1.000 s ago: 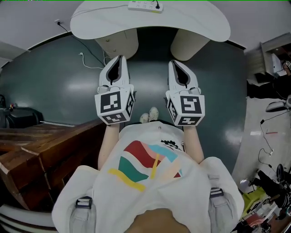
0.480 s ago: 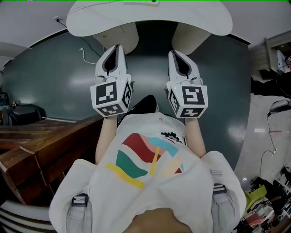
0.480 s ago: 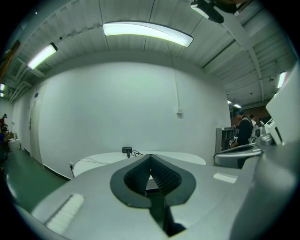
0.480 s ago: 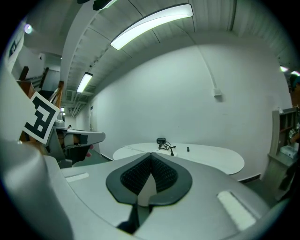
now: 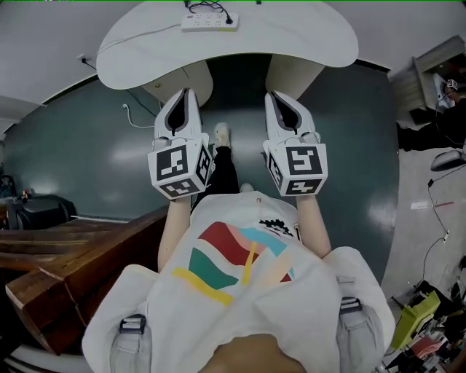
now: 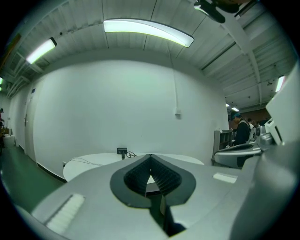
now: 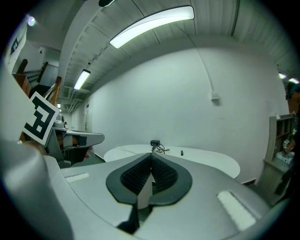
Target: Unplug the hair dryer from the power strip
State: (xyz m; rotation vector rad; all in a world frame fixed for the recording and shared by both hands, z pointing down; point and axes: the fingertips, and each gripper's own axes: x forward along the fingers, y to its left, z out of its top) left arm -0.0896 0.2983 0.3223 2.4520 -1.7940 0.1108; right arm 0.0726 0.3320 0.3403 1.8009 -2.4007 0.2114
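- Both claws are shut tight and hold nothing: on the left gripper (image 6: 150, 157) the ribbed pads (image 6: 163, 176) meet at the tip, and on the right gripper (image 7: 151, 155) they meet the same way.
- We hold the two claws side by side, apart from each other and nearly level, above the dark green floor (image 5: 87, 146).
- Ahead of both tips stands a white oval table (image 5: 306, 36). Neither claw touches it.
- On the tabletop, towards its far edge from the claws, lies the white power strip (image 5: 210, 22). It sits ahead of the gap between the two claws, nearer the left claw's line.
- From the strip's right end a black cable (image 5: 231, 17) loops over the tabletop.
- Seen along either claw, a dark plug (image 6: 122, 151) stands up from the strip, straight beyond the closed tips and well apart from them.
- We cannot make out the hair dryer itself in any view.
- Under the tabletop, just beyond the tips, are two cream table legs (image 5: 186, 76), one ahead of each claw.
- Between the claws and lower down we see our shoe (image 5: 221, 134) on the floor.
- Left of the left claw, near our side, is a brown wooden bench (image 5: 80, 255).
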